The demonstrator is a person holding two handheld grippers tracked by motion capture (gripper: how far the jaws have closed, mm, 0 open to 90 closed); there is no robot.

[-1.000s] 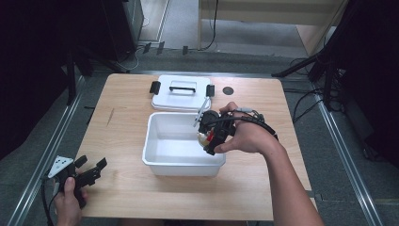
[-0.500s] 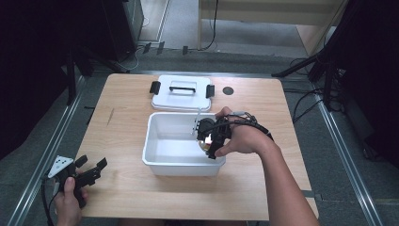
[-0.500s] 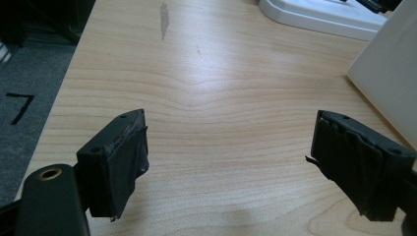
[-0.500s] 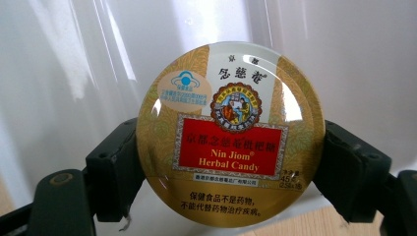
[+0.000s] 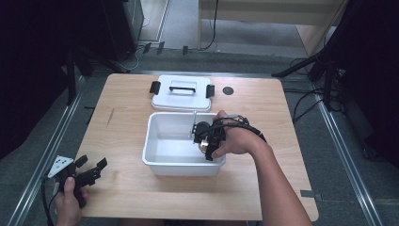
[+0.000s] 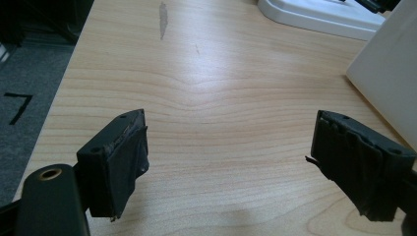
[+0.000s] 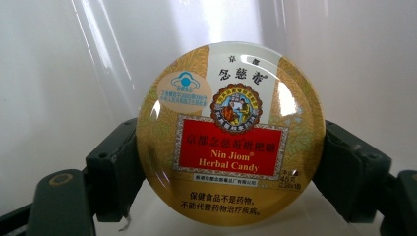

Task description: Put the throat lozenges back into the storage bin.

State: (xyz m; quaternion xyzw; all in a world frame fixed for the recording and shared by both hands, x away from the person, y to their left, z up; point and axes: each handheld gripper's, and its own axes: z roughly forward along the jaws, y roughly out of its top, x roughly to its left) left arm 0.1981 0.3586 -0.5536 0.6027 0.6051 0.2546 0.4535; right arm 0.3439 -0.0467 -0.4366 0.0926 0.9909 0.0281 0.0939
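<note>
- gold and red, a round candy tin (image 7: 230, 133) sits clamped between the two fingers (image 7: 115, 169) of the right gripper (image 5: 207, 141); the pads press on its rim from both sides, and its printed lid faces the right gripper view.
- white plastic wall fills the space behind the tin in that view, so the tin hangs inside the white tub (image 5: 160, 155), near the tub's right wall.
- the tub stands open at the middle of the wooden surface (image 5: 263, 117), closer to the near edge than to the far one.
- the tub's white lid (image 5: 181, 94), with a black handle and a black clip at each end, lies flat just behind the tub, toward the far edge.
- a small dark round spot (image 5: 228, 90) lies on the surface beside the lid, toward the far right corner.
- the right hand (image 5: 235, 141) reaches over the tub's right rim, with a black cable looped over its back.
- the left gripper (image 5: 89, 170) rests at the near left corner, held by the left hand (image 5: 68, 197); its fingers (image 6: 118, 157) stand wide apart with bare wood between them, gripping nothing.
- in the left gripper view a grey scuff (image 6: 163, 18) marks the wood toward the far left edge.
</note>
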